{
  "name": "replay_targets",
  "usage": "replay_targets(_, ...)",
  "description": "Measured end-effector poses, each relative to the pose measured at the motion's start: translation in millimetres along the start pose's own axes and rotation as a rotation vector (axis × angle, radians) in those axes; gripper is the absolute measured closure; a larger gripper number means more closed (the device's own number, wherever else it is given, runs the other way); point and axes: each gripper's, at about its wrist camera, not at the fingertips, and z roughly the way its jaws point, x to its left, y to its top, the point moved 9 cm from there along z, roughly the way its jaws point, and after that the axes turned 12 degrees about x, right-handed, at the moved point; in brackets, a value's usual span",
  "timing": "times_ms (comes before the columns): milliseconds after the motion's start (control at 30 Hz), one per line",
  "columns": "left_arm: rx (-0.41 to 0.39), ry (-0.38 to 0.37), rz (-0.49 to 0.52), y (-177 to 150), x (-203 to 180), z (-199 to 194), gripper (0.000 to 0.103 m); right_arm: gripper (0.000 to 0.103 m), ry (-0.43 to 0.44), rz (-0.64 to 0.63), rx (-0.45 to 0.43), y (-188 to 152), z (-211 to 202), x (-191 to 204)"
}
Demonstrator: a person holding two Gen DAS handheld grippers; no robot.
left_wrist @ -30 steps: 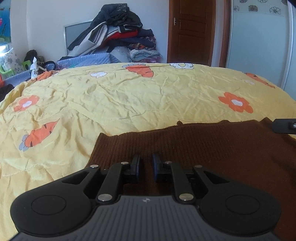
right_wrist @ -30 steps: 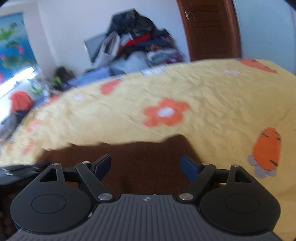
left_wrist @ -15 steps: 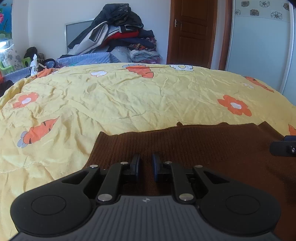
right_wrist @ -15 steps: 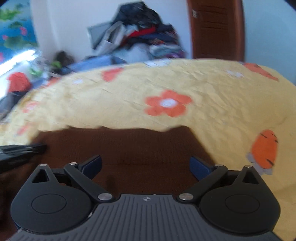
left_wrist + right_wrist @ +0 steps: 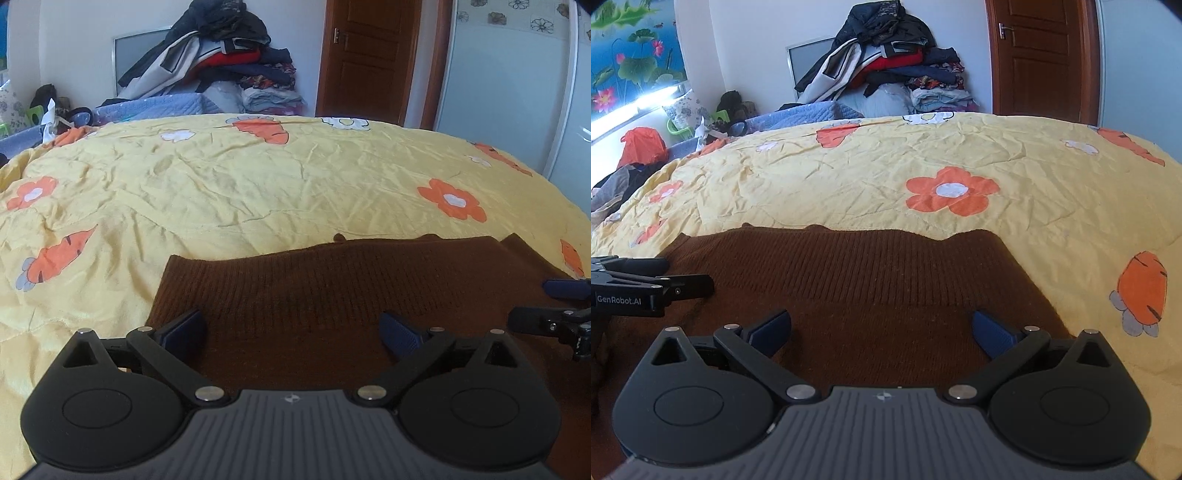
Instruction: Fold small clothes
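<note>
The only readable text is "GenRobot.AI", in white letters on the black side of the left gripper (image 5: pixel 683 284), at nine o'clock in the right wrist view. Nothing can be read in the left wrist view.

**Both grippers spread wide, side by side**

The left gripper (image 5: pixel 291 326) tilts downward, its jaws having just swung apart from a near-closed pinch; its blue pads (image 5: pixel 400 334) now stand wide with nothing pressed between them. The right gripper (image 5: pixel 882 326) sits just beside it at a similar downward tilt, jaws equally wide, pads (image 5: pixel 993 332) gripping nothing. Each gripper's fingers reach into the other's view.
</note>
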Motion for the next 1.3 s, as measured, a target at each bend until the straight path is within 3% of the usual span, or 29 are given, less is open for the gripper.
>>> replay_targets(200,0.0,0.006,0.001,-0.4,0.8,-0.4,0.001,0.0,-0.031,0.057,-0.005,-4.5,-8.6,-27.9)
replay_targets(300,0.001,0.007,-0.001,-0.5,1.0,-0.3,0.001,0.0,0.035,0.086,-0.043,-4.2,-11.9,-35.6)
replay_targets(467,0.002,0.026,-0.006,-1.5,3.0,-0.6,0.001,0.0,-0.055,0.022,-0.008,-5.8,-12.2,-17.9)
replay_targets(700,0.008,0.042,-0.009,-1.6,5.3,-0.1,0.001,0.0,-0.021,0.012,-0.021,-10.4,-7.9,-14.4)
replay_targets(833,0.032,0.14,-0.033,-4.2,8.3,-14.4,0.001,0.0,-0.045,-0.012,-0.014,-11.9,-6.3,-10.4)
replay_targets(967,-0.021,0.064,-0.012,-18.9,-7.1,-51.1,0.001,0.0,-0.025,0.006,-0.025,-12.4,-8.1,-12.2)
replay_targets(1100,0.052,0.096,-0.005,-43.0,-1.3,-30.2,0.0,0.0,-0.003,0.025,-0.034,-12.4,-9.8,-14.4)
replay_targets(1133,0.008,0.092,-0.015,-47.2,3.5,-27.3,0.0,0.0,-0.005,0.023,-0.032,-12.3,-9.7,-14.8)
replay_targets(1300,0.003,0.086,-0.016,-49.2,4.0,-33.6,0.0,0.0,-0.015,0.054,-0.023,-12.8,-22.6,-15.8)
